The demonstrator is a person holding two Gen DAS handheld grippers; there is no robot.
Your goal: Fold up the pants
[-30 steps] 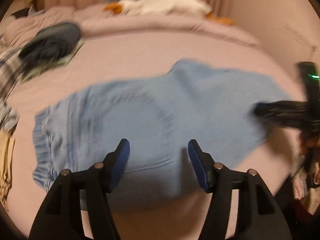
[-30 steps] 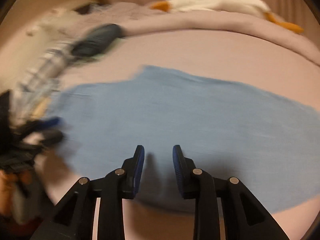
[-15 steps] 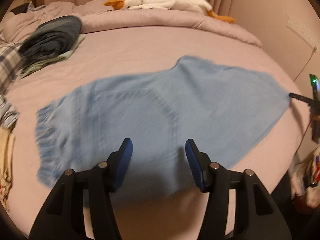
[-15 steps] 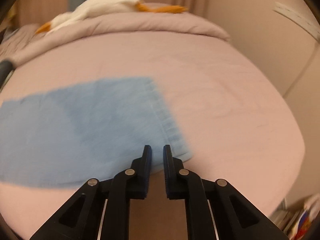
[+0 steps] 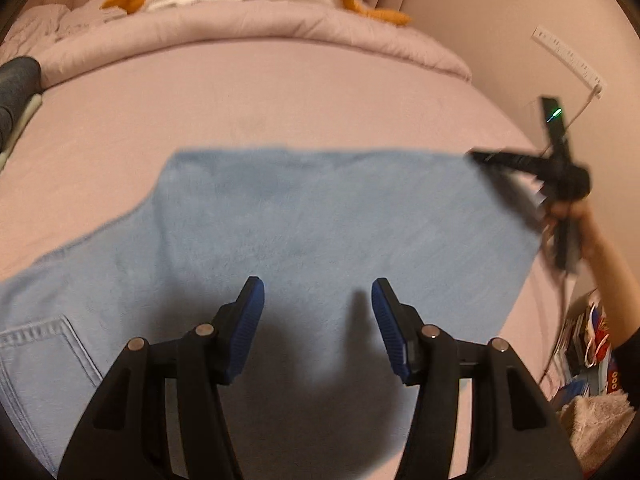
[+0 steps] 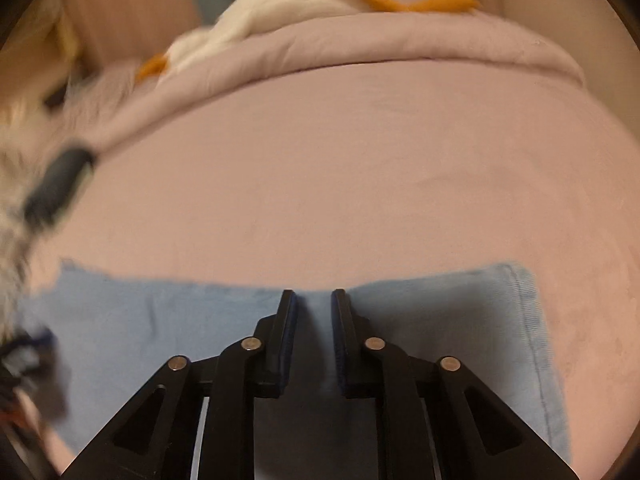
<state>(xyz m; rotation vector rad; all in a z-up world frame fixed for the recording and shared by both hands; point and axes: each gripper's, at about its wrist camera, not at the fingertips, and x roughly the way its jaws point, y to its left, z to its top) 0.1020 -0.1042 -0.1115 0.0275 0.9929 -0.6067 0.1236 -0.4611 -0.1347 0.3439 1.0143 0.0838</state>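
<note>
Both tongs tilt steeply down over the bed (image 5: 304, 92). The left tongs (image 5: 318, 300) stand apart, empty, above the light blue pants (image 5: 320, 216), which lie flat on the pink sheet. The right tongs (image 6: 313, 300) are closing to a narrow gap over the pants' far edge near the hem; whether they pinch cloth is unclear. Beyond, a white plush goose (image 6: 280, 8) lies on the rolled duvet (image 5: 248, 28).

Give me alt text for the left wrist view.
Light blue pants lie spread on a pink bed, with the left gripper open above them. At the right edge, a hand holds the right gripper at the pants' far corner.
</note>
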